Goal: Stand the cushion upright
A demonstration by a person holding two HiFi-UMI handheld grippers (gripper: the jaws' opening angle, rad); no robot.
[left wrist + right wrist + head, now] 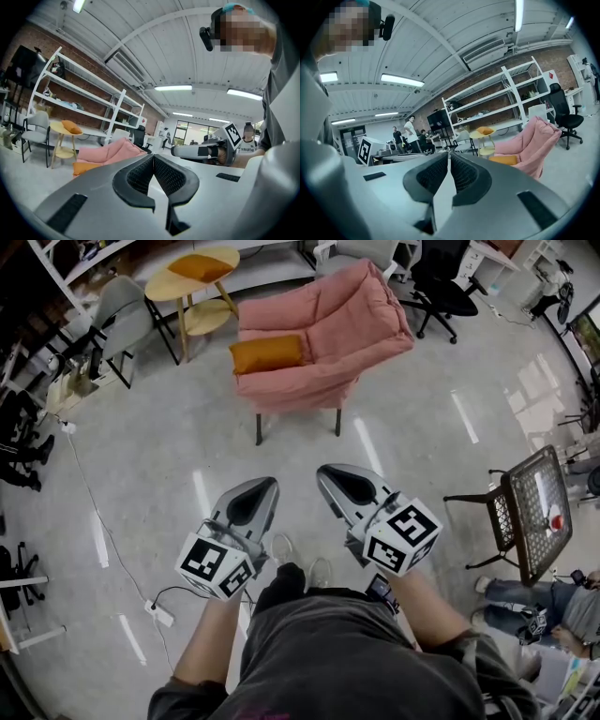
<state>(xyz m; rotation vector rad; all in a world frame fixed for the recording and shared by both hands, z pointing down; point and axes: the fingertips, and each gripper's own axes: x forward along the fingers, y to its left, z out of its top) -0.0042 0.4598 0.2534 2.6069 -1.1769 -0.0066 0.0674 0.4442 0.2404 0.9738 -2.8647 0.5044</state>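
Found left claw (pixel 263 487) and right claw (pixel 330 474) closed on nothing, lower centre. Noted orange cushion (pixel 267 353) lying flat on pink armchair (pixel 349 322), upper centre, well apart from both.

I saw the cushion (pixel 267 353) was orange, the armchair (pixel 352 329) pink, the floor (pixel 169 465) pale grey. My left gripper (pixel 267 486) and right gripper (pixel 326 472) were grey, their cubes (pixel 217 566) patterned black and white, their fingers (pixel 135 180) black and cross-hatched.

Matt cloth cushion (pixel 267 353), soft fabric armchair (pixel 352 320), glossy floor (pixel 169 460).
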